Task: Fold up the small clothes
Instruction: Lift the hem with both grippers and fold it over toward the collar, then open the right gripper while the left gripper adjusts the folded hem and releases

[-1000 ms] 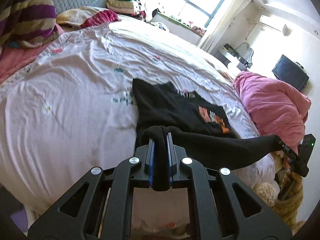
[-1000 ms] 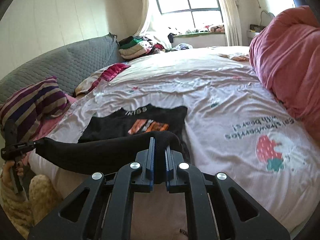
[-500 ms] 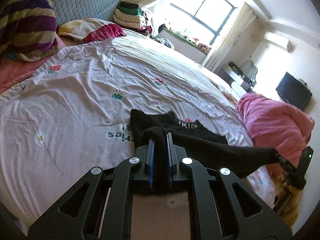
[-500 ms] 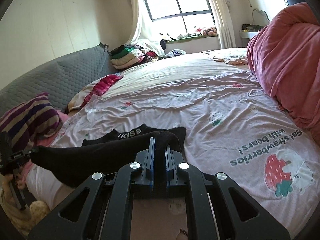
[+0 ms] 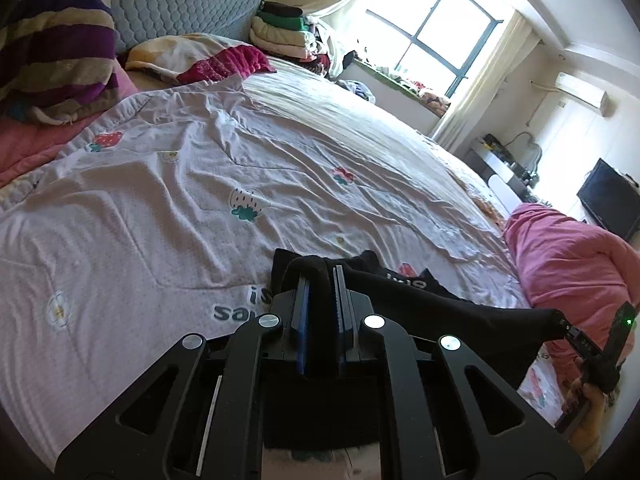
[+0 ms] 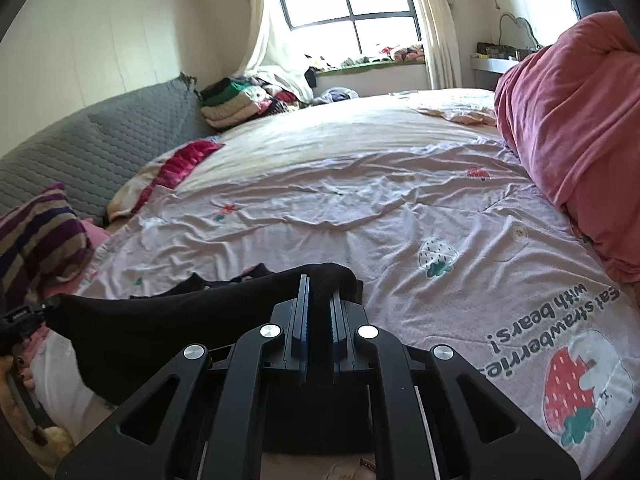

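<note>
Black garment [image 5: 460, 316], soft, light and limp, sags between the left hand-held gripper [image 5: 320, 280] and right hand-held gripper [image 6: 318, 292], each clamped on a corner.

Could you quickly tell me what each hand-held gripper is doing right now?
Left hand-held gripper: closed, pinching one edge of the small black printed cotton garment.
Right hand-held gripper: closed, pinching the same garment's other edge.

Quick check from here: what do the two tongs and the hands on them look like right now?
Both tongs, left and right, are matte black linkage frames with silver pivot bolts and blue-edged pads. The right one shows a green indicator light. The left hand has dark-painted nails.
</note>
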The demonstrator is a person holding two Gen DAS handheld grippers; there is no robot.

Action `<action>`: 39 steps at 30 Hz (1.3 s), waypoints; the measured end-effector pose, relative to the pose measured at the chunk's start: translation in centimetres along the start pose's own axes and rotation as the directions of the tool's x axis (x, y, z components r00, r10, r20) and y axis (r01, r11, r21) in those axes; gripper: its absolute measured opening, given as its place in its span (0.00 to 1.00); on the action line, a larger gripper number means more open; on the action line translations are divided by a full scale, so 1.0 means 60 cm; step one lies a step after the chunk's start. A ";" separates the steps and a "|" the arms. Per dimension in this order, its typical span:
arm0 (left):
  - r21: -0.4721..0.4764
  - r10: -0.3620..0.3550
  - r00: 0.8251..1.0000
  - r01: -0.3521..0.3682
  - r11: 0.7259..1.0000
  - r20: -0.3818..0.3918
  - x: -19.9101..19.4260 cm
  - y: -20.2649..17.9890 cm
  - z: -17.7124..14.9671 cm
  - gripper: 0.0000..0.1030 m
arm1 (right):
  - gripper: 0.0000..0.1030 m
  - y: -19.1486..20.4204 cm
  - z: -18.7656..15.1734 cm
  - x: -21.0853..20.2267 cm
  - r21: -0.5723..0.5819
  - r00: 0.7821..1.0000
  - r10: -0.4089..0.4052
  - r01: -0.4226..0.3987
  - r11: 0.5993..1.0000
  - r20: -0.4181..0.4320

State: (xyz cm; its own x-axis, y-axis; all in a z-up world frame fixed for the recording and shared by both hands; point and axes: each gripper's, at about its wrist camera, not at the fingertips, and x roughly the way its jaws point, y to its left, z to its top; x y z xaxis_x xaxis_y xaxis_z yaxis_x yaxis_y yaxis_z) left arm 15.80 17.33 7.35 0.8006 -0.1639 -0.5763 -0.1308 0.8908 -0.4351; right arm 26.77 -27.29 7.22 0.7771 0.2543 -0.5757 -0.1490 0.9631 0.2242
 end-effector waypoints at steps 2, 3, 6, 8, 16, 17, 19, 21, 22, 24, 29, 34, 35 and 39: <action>0.003 0.016 1.000 -0.016 1.000 -0.008 0.019 0.000 0.001 0.04 | 0.07 -0.008 -0.005 0.021 0.007 1.000 -0.004 0.004 1.000 -0.013; 0.006 0.025 1.000 -0.025 1.000 -0.013 0.028 0.000 0.001 0.04 | 0.07 -0.012 -0.010 0.035 0.009 1.000 -0.011 0.011 1.000 -0.025; 0.019 0.049 0.998 -0.049 0.999 -0.025 0.056 0.003 -0.004 0.04 | 0.07 -0.021 -0.020 0.063 0.019 0.999 -0.014 0.015 1.000 -0.050; 0.021 0.063 0.997 -0.062 0.998 -0.034 0.073 0.007 -0.008 0.04 | 0.07 -0.022 -0.024 0.077 0.017 0.998 -0.018 0.020 1.000 -0.067; 0.043 0.094 0.996 -0.094 0.995 0.012 0.067 0.007 -0.009 0.34 | 0.39 -0.016 -0.036 0.103 -0.031 0.994 -0.079 0.077 0.997 -0.079; 0.054 0.094 0.995 -0.096 0.994 0.028 0.058 0.004 -0.007 0.34 | 0.40 -0.015 -0.037 0.098 -0.035 0.994 -0.084 0.082 0.996 -0.063; 0.093 0.089 0.995 -0.093 0.991 0.047 0.044 -0.011 -0.008 0.34 | 0.40 -0.013 -0.037 0.090 -0.048 0.995 -0.082 0.079 0.996 -0.048; 0.128 0.068 0.997 -0.072 0.989 0.033 0.041 -0.026 -0.014 0.34 | 0.38 -0.005 -0.038 0.082 -0.081 0.997 -0.070 0.067 0.994 -0.040; 0.151 0.054 0.998 -0.056 0.987 0.017 0.042 -0.034 -0.020 0.33 | 0.33 0.001 -0.040 0.079 -0.103 0.997 -0.066 0.061 0.993 -0.042; 0.214 0.038 0.998 -0.026 0.977 -0.053 0.057 -0.055 -0.042 0.24 | 0.22 0.016 -0.049 0.080 -0.164 0.996 -0.056 0.045 0.985 -0.064; 0.329 0.092 0.974 -0.019 0.944 -0.209 0.117 -0.078 -0.102 0.10 | 0.17 0.036 -0.074 0.114 -0.254 0.985 -0.088 0.049 0.966 -0.147; 0.380 0.163 0.966 -0.076 0.922 -0.202 0.166 -0.085 -0.104 0.11 | 0.17 0.036 -0.082 0.170 -0.266 0.971 -0.120 0.062 0.962 -0.208; 0.376 0.167 0.966 -0.082 0.923 -0.197 0.177 -0.084 -0.096 0.11 | 0.17 0.036 -0.082 0.181 -0.268 0.968 -0.130 0.070 0.961 -0.214; 0.344 0.180 0.969 -0.114 0.932 -0.168 0.205 -0.068 -0.072 0.11 | 0.17 0.037 -0.075 0.205 -0.286 0.964 -0.151 0.086 0.954 -0.217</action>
State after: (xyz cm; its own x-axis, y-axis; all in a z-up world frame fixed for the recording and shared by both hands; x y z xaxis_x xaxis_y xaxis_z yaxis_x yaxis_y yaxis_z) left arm 23.65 9.86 -0.93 0.6539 -0.0695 -0.7533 -0.0114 0.9948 -0.1017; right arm 33.25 -21.62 -2.93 0.6391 0.1185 -0.7599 -0.2505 0.9662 -0.0600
